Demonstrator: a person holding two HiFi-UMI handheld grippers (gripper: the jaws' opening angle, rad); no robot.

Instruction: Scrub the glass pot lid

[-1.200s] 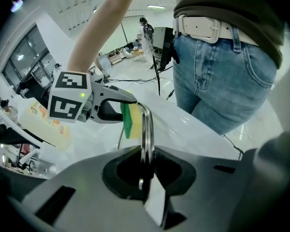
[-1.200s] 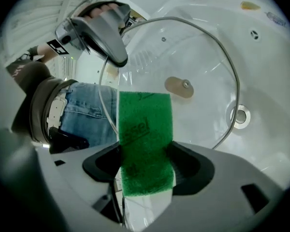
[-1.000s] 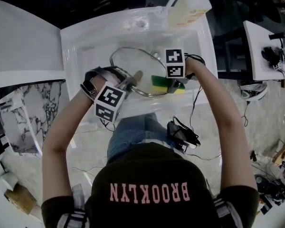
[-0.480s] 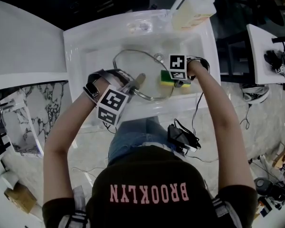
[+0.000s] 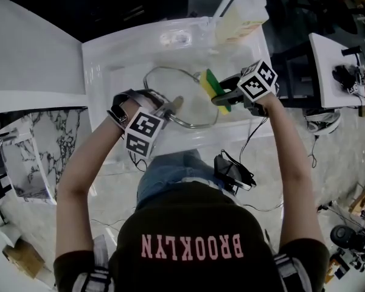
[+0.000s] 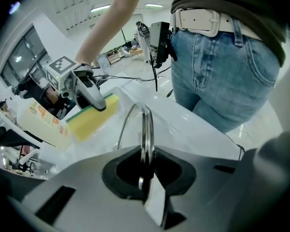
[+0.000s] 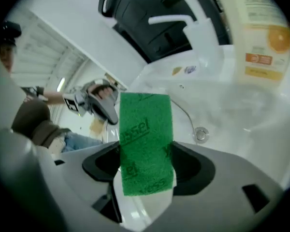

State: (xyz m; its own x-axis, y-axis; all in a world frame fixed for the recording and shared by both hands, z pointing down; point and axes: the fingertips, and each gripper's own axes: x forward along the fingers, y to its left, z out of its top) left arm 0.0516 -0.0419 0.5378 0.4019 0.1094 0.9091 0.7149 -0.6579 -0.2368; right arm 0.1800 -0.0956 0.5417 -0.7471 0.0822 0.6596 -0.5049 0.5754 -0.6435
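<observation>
We see one glass pot lid (image 5: 184,72) over the sink (image 5: 109,59), our left claw (image 5: 174,102) clamped on its near rim; our right claw (image 5: 221,97) pinches one sponge (image 5: 212,87) by the lid's right rim.

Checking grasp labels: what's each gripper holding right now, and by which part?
Left gripper is shut on the glass pot lid, clamping its rim. Right gripper is shut on the sponge, pinched near one end, green face toward its camera.

head: steep down on sink (image 5: 95,66) | gripper views: close, facing each other
</observation>
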